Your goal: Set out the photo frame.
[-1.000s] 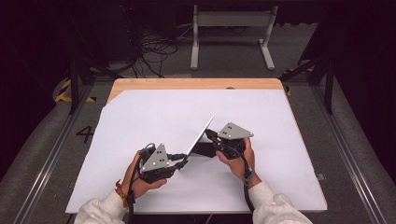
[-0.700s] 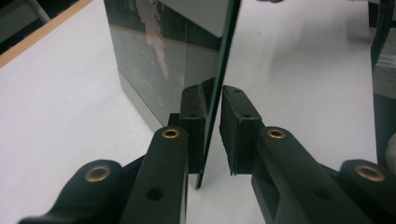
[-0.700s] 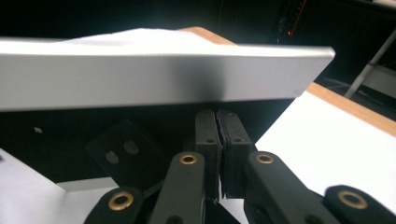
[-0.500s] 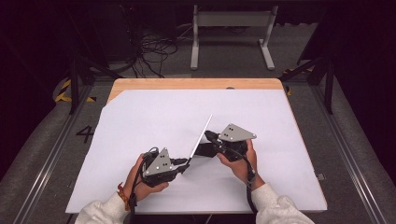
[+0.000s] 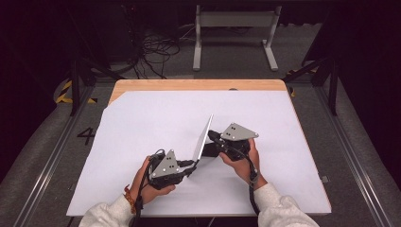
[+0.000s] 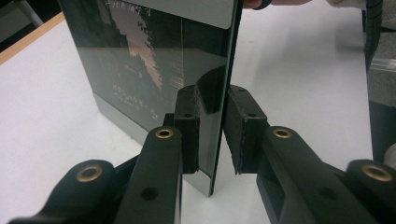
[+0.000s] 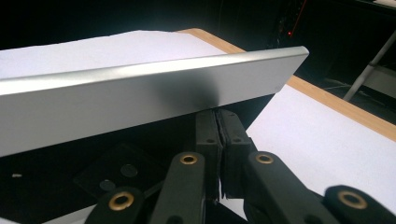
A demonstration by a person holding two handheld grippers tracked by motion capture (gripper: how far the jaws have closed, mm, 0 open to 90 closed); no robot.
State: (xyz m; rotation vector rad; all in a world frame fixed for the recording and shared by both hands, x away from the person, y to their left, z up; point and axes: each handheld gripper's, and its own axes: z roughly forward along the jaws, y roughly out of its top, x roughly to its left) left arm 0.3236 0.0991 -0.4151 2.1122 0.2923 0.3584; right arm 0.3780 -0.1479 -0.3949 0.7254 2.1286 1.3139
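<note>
A thin tablet (image 5: 203, 139) with a silver back and a dark glass face stands steeply tilted on its lower edge on the white-covered table (image 5: 142, 127). My left gripper (image 5: 191, 165) is at its near lower corner. In the left gripper view the tablet (image 6: 154, 60) runs between the jaws, and the left gripper (image 6: 217, 121) is shut on its edge. My right gripper (image 5: 213, 142) is behind the silver back. In the right gripper view the back (image 7: 140, 98) slopes over the right gripper (image 7: 218, 126), whose pads are pressed together. Whether anything thin lies between them is hidden.
White paper covers the table, with a wooden strip (image 5: 189, 85) bare at the far edge. Beyond the table stand a grey metal frame (image 5: 234, 28) and loose cables (image 5: 156, 47) on the floor. The person's sleeves (image 5: 279, 208) come in at the near edge.
The tablet has tipped slightly more upright. The left hand has shifted a little; the right hand has stayed put.
</note>
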